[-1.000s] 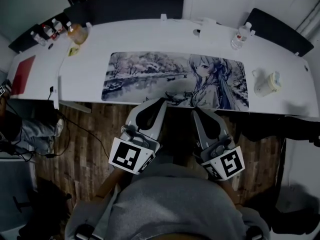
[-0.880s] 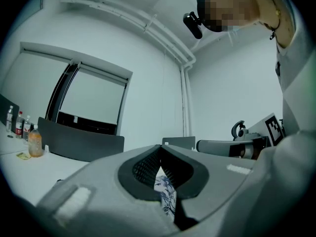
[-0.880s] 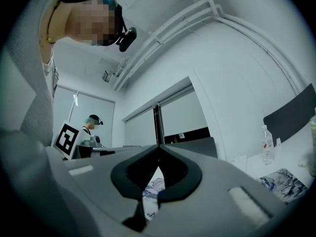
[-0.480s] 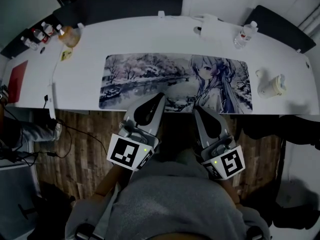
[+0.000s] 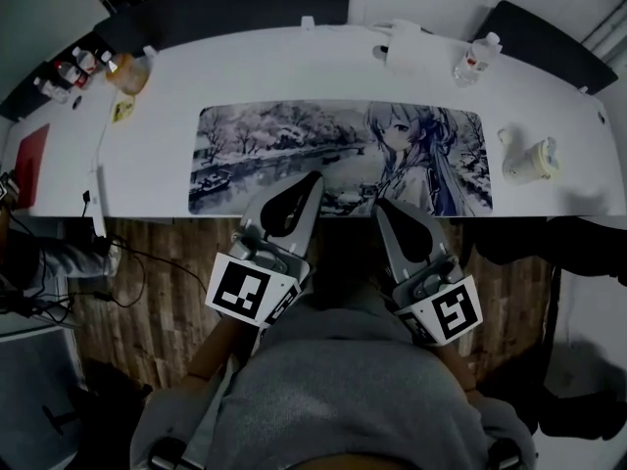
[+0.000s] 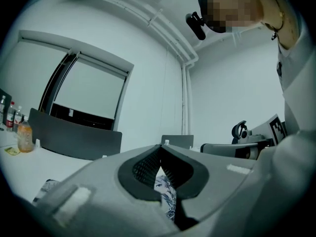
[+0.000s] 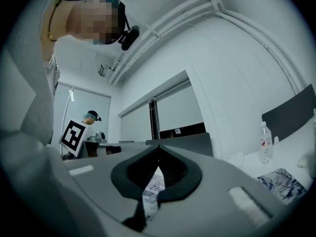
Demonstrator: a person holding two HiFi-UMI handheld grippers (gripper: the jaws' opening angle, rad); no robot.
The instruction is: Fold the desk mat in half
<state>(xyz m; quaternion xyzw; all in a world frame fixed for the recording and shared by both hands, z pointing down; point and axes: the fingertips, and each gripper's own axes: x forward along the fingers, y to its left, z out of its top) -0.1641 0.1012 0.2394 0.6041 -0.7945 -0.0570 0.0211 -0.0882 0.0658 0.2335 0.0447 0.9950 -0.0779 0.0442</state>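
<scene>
The desk mat [image 5: 294,145], long and printed with a snowy scene and an anime figure, lies flat and unfolded on the white table [image 5: 157,164]. Both grippers are held level at the table's near edge, side by side in front of the person's body. My left gripper [image 5: 315,177] is shut and empty, its tip over the mat's near edge by the middle. My right gripper [image 5: 376,205] is shut and empty too, right beside it. In the left gripper view the shut tips [image 6: 160,147] frame a sliver of the mat [image 6: 167,195]. The right gripper view shows the shut tips [image 7: 158,147] and the mat [image 7: 281,181].
A water bottle [image 5: 472,57] and a white cup [image 5: 529,158] stand right of the mat. Bottles [image 5: 125,69] and a red notebook [image 5: 27,160] sit at the far left. Dark chairs [image 5: 245,8] line the far side. A cable [image 5: 147,258] crosses the wooden floor.
Both grippers have moved forward toward the table, so their tips now reach over the mat's near edge. The jaws stayed shut and the mat has not moved.
</scene>
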